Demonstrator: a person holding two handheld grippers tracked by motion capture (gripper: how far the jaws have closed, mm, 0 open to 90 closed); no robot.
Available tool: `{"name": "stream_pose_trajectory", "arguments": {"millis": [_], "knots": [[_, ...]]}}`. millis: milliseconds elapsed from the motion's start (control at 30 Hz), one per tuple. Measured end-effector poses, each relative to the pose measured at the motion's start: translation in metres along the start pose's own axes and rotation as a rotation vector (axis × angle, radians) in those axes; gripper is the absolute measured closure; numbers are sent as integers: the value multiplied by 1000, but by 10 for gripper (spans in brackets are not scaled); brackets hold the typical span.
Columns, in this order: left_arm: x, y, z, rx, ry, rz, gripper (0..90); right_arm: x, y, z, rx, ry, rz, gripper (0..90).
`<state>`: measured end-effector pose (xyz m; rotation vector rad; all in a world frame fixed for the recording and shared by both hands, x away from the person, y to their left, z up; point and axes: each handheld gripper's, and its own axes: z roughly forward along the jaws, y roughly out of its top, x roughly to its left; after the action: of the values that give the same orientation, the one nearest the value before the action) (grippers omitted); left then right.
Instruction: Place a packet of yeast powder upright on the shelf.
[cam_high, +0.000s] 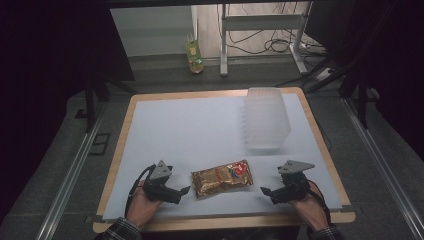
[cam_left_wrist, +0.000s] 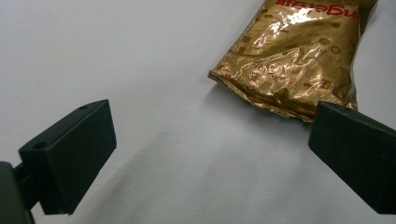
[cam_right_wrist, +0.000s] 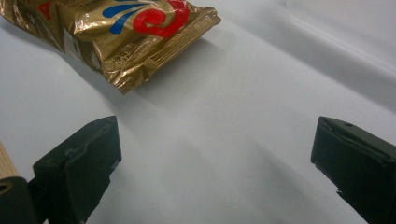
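Both jaws wide, gold snack bag (cam_high: 222, 178) btwn grippers, untouched

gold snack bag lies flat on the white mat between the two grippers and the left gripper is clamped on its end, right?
Not quite. The left gripper is open and clear of the gold snack bag, as the left gripper view shows. The bag does lie flat on the white mat between the grippers.

The gold snack packet (cam_left_wrist: 294, 56) carries red lettering, cut off at the frame edge and upside down; no word is readable.
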<state>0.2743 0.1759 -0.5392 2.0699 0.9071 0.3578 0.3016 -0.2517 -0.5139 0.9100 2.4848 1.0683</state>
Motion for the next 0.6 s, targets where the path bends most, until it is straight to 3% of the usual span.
{"name": "stream_pose_trajectory", "arguments": {"millis": [133,233,300,600], "knots": [[2,0,1,14,-5,-8,14,0,0,0,3,3,2,20],[3,3,-2,0,-38,-24,20,1,0,1,8,5,0,20],[2,3,-2,2,-33,-17,31,2,0,1,12,6,-3,20],[-7,8,-3,19,2,65,154,2,0,2,8,8,-4,20]]}}
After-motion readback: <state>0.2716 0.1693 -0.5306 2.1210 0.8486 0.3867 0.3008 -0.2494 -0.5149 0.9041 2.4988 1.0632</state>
